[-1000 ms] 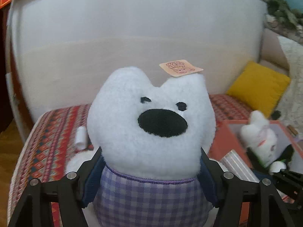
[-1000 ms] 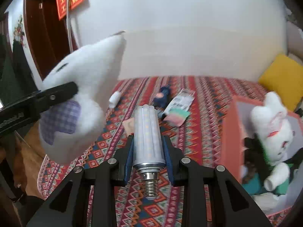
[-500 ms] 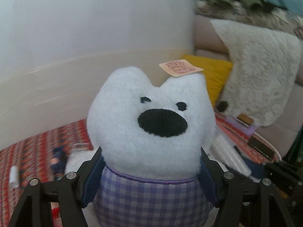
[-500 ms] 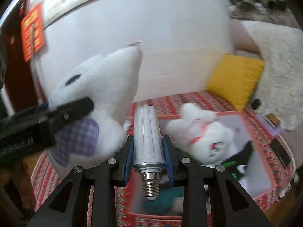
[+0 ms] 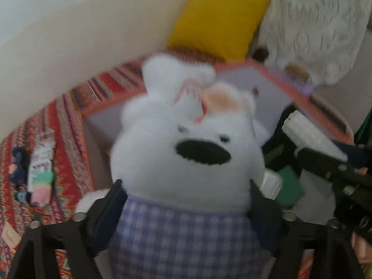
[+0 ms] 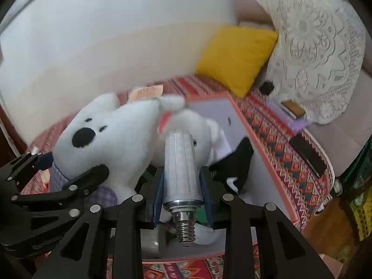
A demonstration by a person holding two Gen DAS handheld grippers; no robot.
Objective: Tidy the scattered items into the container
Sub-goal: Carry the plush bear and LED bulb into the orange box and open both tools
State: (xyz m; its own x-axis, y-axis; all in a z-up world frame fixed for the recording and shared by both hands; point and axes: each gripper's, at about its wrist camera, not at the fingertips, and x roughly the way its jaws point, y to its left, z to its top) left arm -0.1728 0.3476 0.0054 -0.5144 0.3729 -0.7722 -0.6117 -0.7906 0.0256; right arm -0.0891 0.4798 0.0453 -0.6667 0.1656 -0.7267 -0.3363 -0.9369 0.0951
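Left wrist view: we hold the bear point(image 5: 186, 162) between the pads of our left claw point(image 5: 186, 204), whose jaws have just been opening; whether the pads press the plush now, blur hides. It hangs over the box point(image 5: 290, 86), likely for a drop beside the rabbit point(image 5: 167, 79) inside. Only this view shows the tube point(image 5: 40, 169) left on the cloth at 9 o'clock. Right wrist view: our right claw point(image 6: 183, 186) pinches the bulb point(image 6: 180, 165) base-toward-camera, above the box interior, ready to follow. Only here do we see the black toy point(image 6: 234, 165) at 3 o'clock of the bulb.
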